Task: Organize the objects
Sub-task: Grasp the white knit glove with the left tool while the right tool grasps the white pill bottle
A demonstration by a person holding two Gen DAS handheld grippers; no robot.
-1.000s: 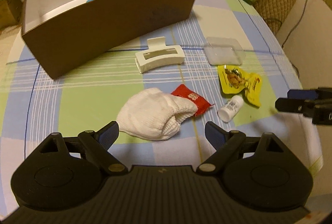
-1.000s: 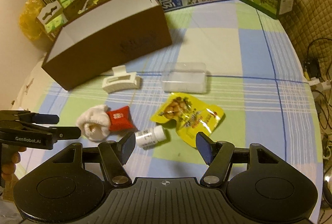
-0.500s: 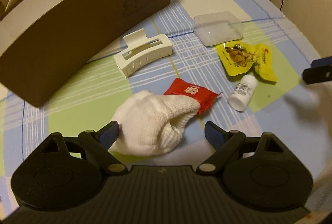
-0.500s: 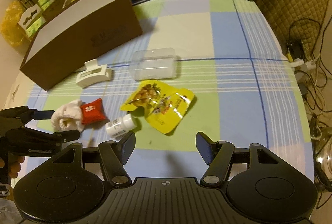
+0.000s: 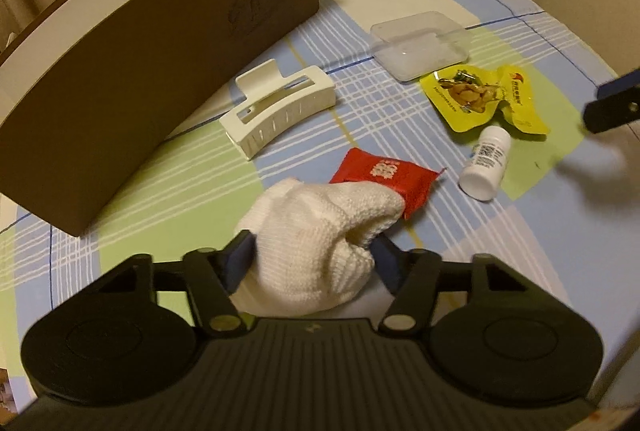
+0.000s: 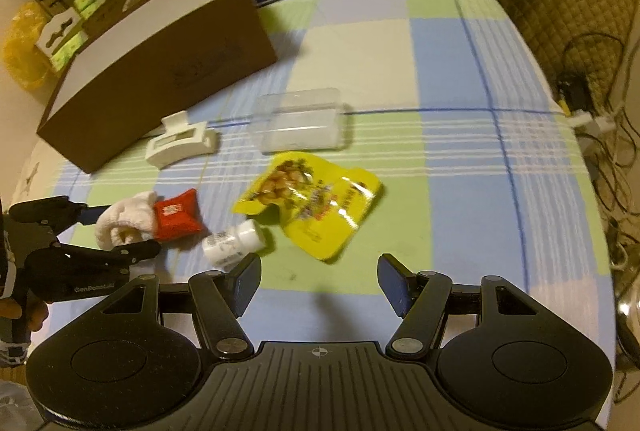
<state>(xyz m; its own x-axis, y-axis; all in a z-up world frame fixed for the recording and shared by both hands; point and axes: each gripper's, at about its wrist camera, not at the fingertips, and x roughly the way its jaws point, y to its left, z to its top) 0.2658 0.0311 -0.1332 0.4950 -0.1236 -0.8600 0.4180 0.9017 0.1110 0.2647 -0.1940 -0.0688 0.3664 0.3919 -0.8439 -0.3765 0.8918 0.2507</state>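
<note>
Left wrist view: my left gripper (image 5: 312, 255) has a finger on each side of the white sock (image 5: 320, 231), pressing it; the red packet (image 5: 384, 177) lies at 1 o'clock.

Right wrist view: my right gripper (image 6: 318, 281) is spread wide, empty; the bottle (image 6: 234, 243) lies at 10 o'clock.

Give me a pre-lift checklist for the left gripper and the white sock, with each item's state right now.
1. Left gripper straddles the white sock: ok.
2. Fingers clamped firmly on the sock: cannot tell; they touch its sides.
3. Red packet clear of the sock: not ok, the sock overlaps its edge.
4. Brown box open on top: ok.
5. Right gripper out of the way: ok, open and empty near the white bottle.
6. Hair clip clear of the sock: ok.
</note>
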